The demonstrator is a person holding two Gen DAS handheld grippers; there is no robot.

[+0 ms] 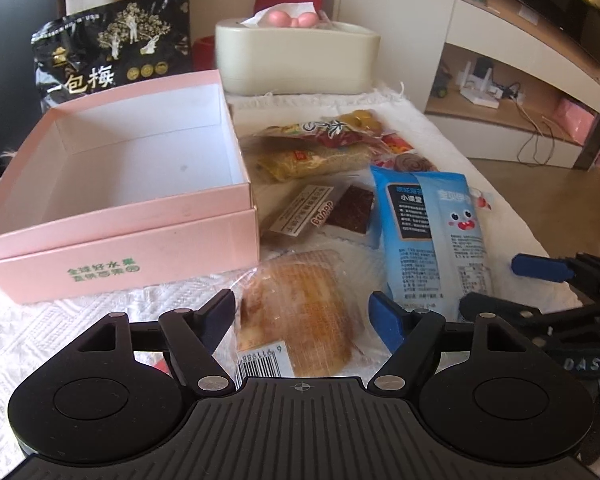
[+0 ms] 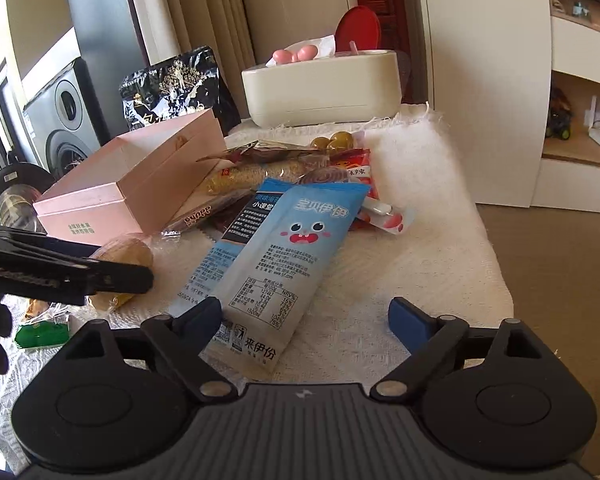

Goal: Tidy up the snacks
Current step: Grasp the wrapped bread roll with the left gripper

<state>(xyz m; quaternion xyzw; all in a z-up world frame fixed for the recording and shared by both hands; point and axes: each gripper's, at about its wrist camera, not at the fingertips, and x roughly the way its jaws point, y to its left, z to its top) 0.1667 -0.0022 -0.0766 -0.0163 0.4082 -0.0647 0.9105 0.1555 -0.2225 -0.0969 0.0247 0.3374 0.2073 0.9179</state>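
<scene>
An open pink box [image 1: 120, 256] stands empty on the left of a white cloth. Beside it lies a heap of snacks: a clear-wrapped bread [image 1: 296, 308], two light blue packets [image 1: 456, 232], a dark red bar [image 1: 348, 208] and a yellow packet [image 1: 312, 160]. My left gripper [image 1: 302, 312] is open, its fingers on either side of the bread without pressing it. My right gripper [image 2: 306, 312] is open over the near end of the blue cartoon-face packet [image 2: 288, 256], which lies close to its left finger. In the right wrist view the left gripper [image 2: 120, 276] sits over the bread [image 2: 128, 256].
A black plum bag [image 1: 112, 48] leans behind the box. A cream tissue box [image 1: 296, 56] stands at the back of the white cloth [image 1: 80, 320]. The table's right edge drops to the floor [image 1: 540, 184]. A small green packet [image 2: 40, 334] lies at the near left.
</scene>
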